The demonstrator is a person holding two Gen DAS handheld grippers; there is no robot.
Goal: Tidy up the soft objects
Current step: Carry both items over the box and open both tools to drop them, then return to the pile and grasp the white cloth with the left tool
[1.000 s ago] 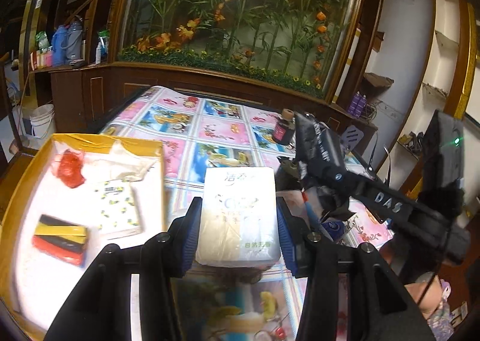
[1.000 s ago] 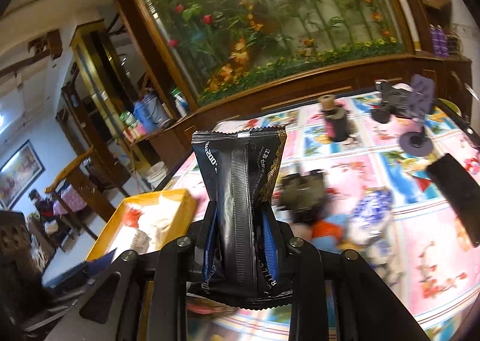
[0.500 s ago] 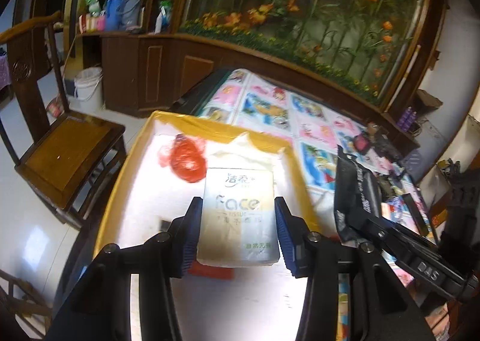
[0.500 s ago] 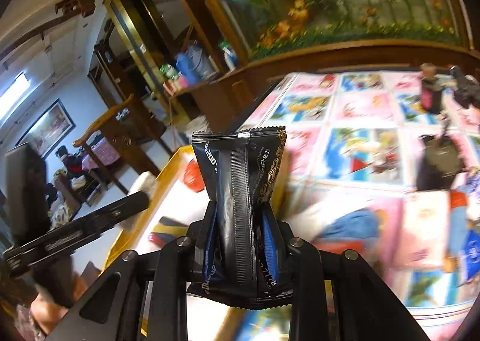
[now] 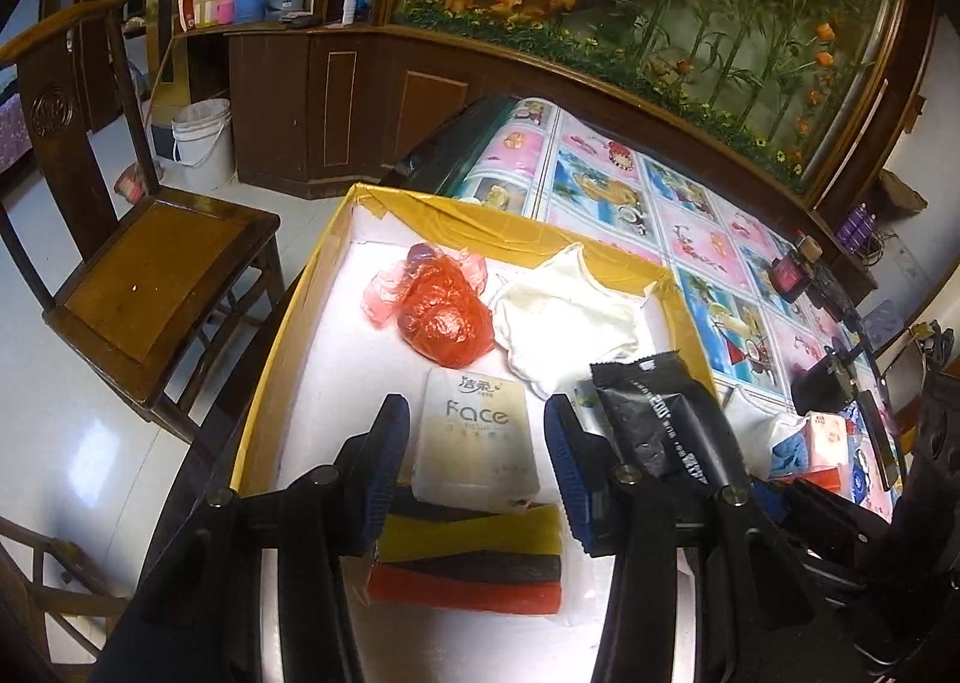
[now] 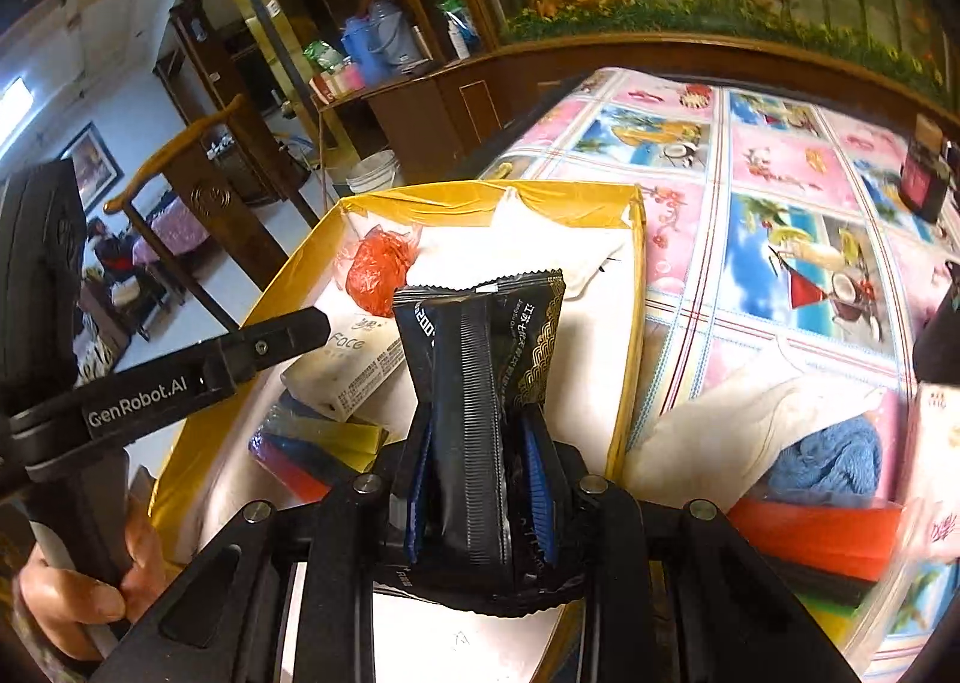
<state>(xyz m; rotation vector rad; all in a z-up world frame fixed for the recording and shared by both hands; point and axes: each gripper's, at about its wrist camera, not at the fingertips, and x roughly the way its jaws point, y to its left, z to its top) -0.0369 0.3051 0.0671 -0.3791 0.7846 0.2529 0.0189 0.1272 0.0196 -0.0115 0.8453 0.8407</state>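
- Fingers of the left gripper [image 5: 477,443] stand spread, a gap on each side of the tissue pack [image 5: 476,443] marked "Face" (no pad touches it); the pack lies in the yellow-walled box [image 5: 522,230], its near end resting on the striped sponge block [image 5: 468,563].
- Left gripper pose: pointing forward and down into the box from the 6 o'clock edge of its own view, fingers level with each other.
- Right gripper [image 6: 480,479] has its fingers clamped on a black snack packet [image 6: 480,377], which stands upright between them, pinched at the waist and flaring at its top edge.
- Right gripper pose: held over the box's near right part; in the left wrist view the packet [image 5: 654,413] shows at 3 o'clock of the tissue pack, tilted.
- At 12 o'clock of the tissue pack lie a crumpled red plastic bag [image 5: 441,308] and, touching it at its 3 o'clock, a white cloth [image 5: 567,317].
- Bare hand [image 6: 72,605] grips the left gripper's handle at 8 o'clock in the right wrist view.
- Outside the box on the patterned table [image 6: 798,173], at 3 o'clock, sit a blue fluffy cloth [image 6: 834,461] in white wrapping and a red block [image 6: 810,533].
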